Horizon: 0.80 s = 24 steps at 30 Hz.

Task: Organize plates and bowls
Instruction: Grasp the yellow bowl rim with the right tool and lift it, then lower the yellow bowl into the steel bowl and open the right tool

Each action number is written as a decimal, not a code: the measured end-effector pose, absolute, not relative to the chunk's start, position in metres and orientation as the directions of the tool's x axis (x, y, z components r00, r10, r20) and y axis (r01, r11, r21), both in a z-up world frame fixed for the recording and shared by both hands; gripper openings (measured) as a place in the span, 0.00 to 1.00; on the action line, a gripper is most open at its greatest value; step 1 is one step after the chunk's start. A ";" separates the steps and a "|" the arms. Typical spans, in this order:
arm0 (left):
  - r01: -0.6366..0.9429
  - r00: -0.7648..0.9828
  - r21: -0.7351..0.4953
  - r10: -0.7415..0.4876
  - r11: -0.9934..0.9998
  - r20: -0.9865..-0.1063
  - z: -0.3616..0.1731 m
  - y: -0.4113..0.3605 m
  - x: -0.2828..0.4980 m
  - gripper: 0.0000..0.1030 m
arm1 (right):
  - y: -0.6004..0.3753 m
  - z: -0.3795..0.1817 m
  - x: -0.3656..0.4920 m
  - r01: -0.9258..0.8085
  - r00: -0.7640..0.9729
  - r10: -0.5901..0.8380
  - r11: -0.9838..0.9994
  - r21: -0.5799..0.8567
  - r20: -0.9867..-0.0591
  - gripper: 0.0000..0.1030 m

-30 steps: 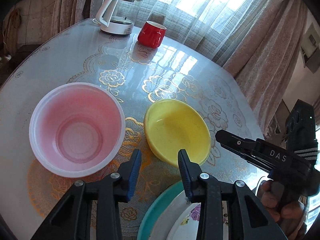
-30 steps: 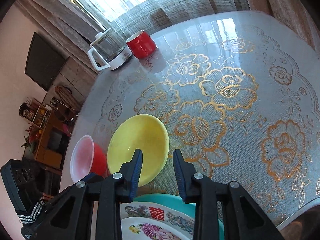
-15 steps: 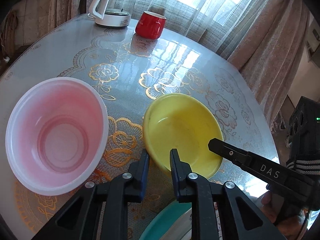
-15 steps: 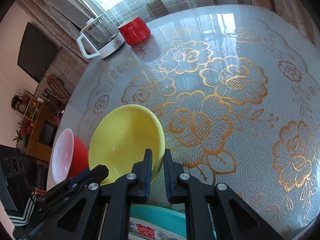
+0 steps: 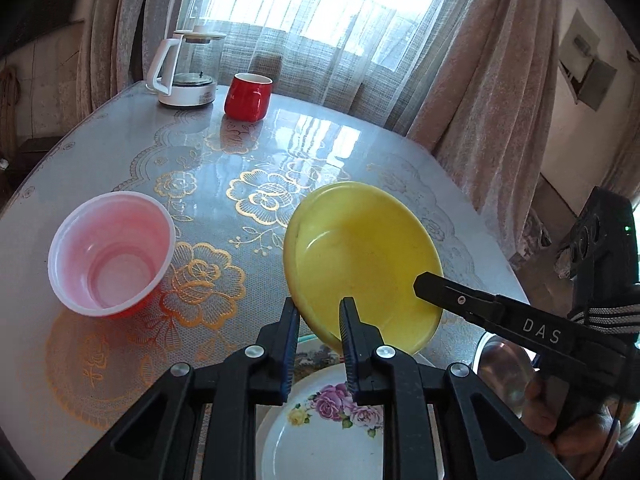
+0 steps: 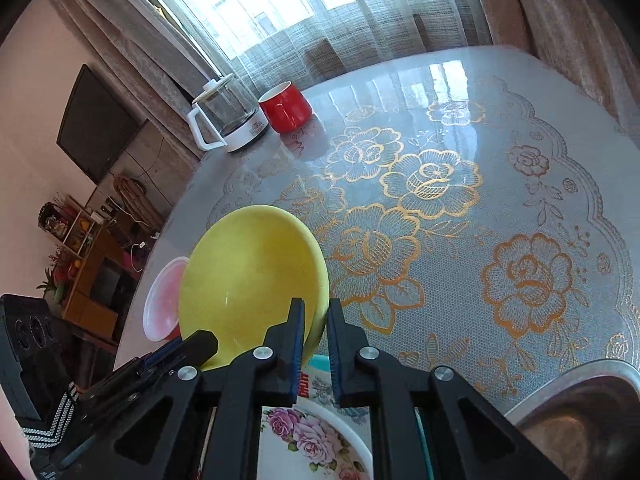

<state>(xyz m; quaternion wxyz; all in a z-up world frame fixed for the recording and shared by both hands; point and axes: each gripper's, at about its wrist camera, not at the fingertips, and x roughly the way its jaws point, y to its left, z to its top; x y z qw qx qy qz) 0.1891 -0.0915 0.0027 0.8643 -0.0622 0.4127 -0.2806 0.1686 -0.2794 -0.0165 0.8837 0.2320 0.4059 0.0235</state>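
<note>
A yellow bowl hangs tilted above the table, held by its near rim from two sides. My left gripper is shut on the rim's left part. My right gripper is shut on the rim's right part and shows as a black finger in the left wrist view. In the right wrist view the same yellow bowl hides part of a pink bowl. That pink bowl stands upright on the table to the left. A white floral plate lies just below the grippers, on a stack with a teal rim.
A glass kettle and a red mug stand at the table's far side by the curtained window. A steel bowl sits at the near right edge. The lace-patterned table spreads to the right. A person's hand holds the right gripper.
Both grippers closed on the yellow bowl's near rim and raised it off the table; it now hangs tilted, nearer the floral plate. The pink bowl stayed put.
</note>
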 end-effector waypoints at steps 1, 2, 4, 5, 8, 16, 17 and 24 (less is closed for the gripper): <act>0.446 0.502 -0.340 -0.546 0.828 -0.670 0.006 -0.094 0.181 0.20 | -0.281 -0.013 0.159 0.144 0.678 0.226 0.892 0.429 -0.699 0.10; 0.457 0.500 -0.342 -0.555 0.821 -0.664 0.009 -0.096 0.173 0.20 | -0.283 -0.010 0.148 0.143 0.687 0.222 0.892 0.428 -0.692 0.10; 0.480 0.489 -0.346 -0.573 0.806 -0.657 0.012 -0.100 0.158 0.20 | -0.288 -0.004 0.128 0.144 0.705 0.215 0.890 0.433 -0.676 0.11; 0.492 0.481 -0.347 -0.582 0.798 -0.655 0.013 -0.103 0.151 0.20 | -0.291 -0.002 0.119 0.145 0.712 0.212 0.888 0.436 -0.669 0.11; 0.527 0.457 -0.352 -0.607 0.774 -0.651 0.016 -0.113 0.130 0.20 | -0.298 0.003 0.091 0.154 0.731 0.196 0.886 0.438 -0.653 0.11; 0.619 0.392 -0.336 -0.649 0.710 -0.652 0.022 -0.152 0.084 0.20 | -0.323 0.011 0.025 0.203 0.760 0.121 0.889 0.411 -0.638 0.11; 0.631 0.383 -0.330 -0.652 0.702 -0.654 0.022 -0.158 0.079 0.20 | -0.327 0.011 0.017 0.213 0.762 0.107 0.890 0.403 -0.639 0.11; 0.664 0.307 -0.337 -0.655 0.667 -0.691 0.009 -0.189 0.058 0.21 | -0.348 0.006 -0.019 0.290 0.750 0.019 0.889 0.354 -0.661 0.11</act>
